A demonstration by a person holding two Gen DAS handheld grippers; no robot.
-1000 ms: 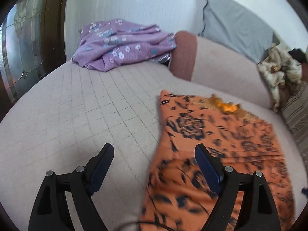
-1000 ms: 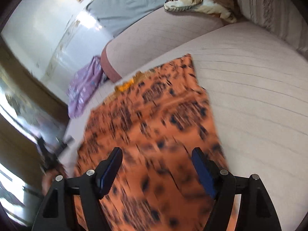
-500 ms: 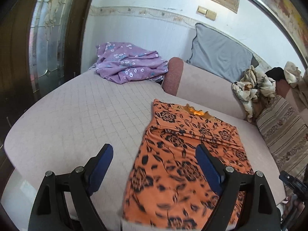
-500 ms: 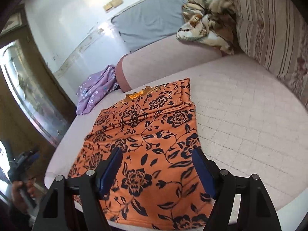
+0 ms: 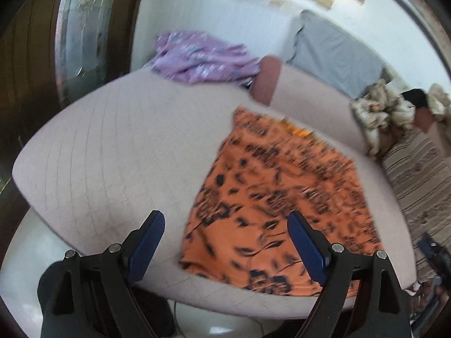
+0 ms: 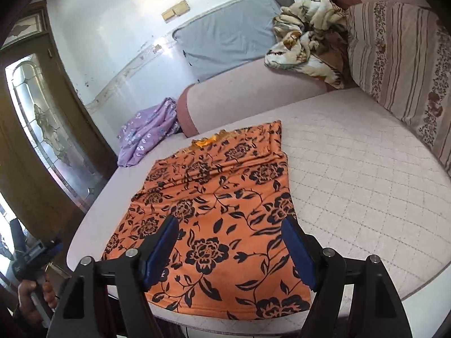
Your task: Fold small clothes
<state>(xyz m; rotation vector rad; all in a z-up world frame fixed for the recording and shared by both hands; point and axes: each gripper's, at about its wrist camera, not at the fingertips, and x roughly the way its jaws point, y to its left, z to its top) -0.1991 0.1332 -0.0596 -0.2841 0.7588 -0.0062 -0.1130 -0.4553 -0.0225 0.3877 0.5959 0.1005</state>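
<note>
Orange floral garment [image 6: 217,214] flat on bed [image 6: 352,174], long axis running away from me, hem at near edge. My right fingers [image 6: 231,253] apart, empty, directly over hem; left fingers [image 5: 222,248] apart, empty, off garment's left side. Right hand nearer.

walls: white [image 6: 112,28] | door: wooden, leaded glass [image 6: 42,129] | sofa: pale quilted [image 6: 352,174] | cushion: grey [image 6: 231,42]

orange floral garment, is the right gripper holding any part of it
No, the right gripper hangs open above the orange floral garment, which lies flat on the quilted cushion.
</note>
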